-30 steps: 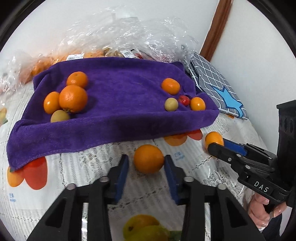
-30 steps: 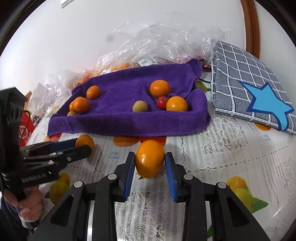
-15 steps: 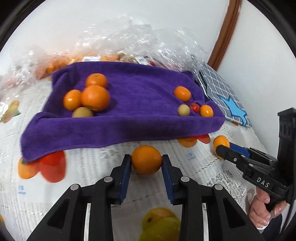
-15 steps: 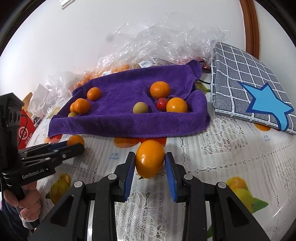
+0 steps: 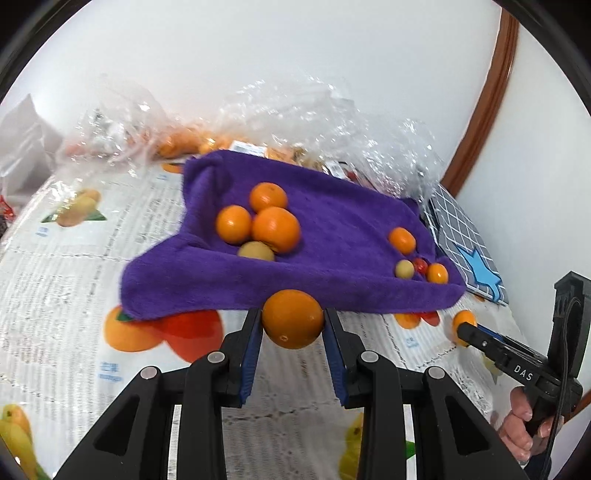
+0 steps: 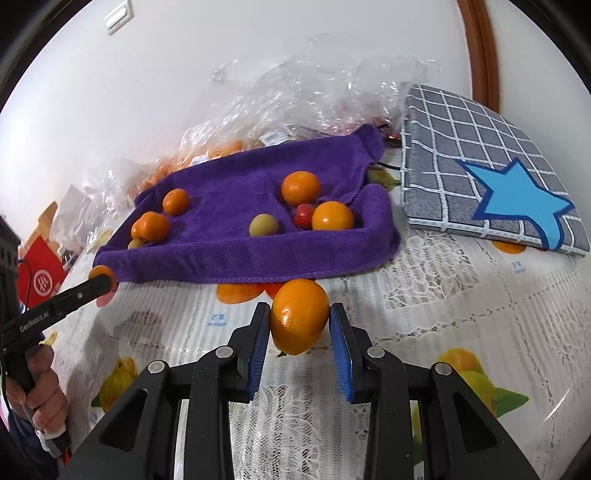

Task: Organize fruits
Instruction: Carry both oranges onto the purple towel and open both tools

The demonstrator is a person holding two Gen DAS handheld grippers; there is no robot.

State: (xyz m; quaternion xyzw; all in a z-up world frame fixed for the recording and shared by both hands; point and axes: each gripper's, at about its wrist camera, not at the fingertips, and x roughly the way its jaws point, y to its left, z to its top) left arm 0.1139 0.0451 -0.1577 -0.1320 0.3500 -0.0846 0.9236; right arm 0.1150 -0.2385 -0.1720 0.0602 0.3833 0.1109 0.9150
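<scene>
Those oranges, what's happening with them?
A person is sorting fruit with two hand-held grippers. The left gripper is shut on an orange, and the right gripper has another orange between its fingers. Both oranges are just in front of the purple towel, where two little groups of fruit already sit.

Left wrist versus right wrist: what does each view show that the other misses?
Only the left wrist view shows the left gripper shut on its orange head on. Only the right wrist view shows the red packet and the wall plate. Both show the purple towel, the star cushion and the plastic bags.
</scene>
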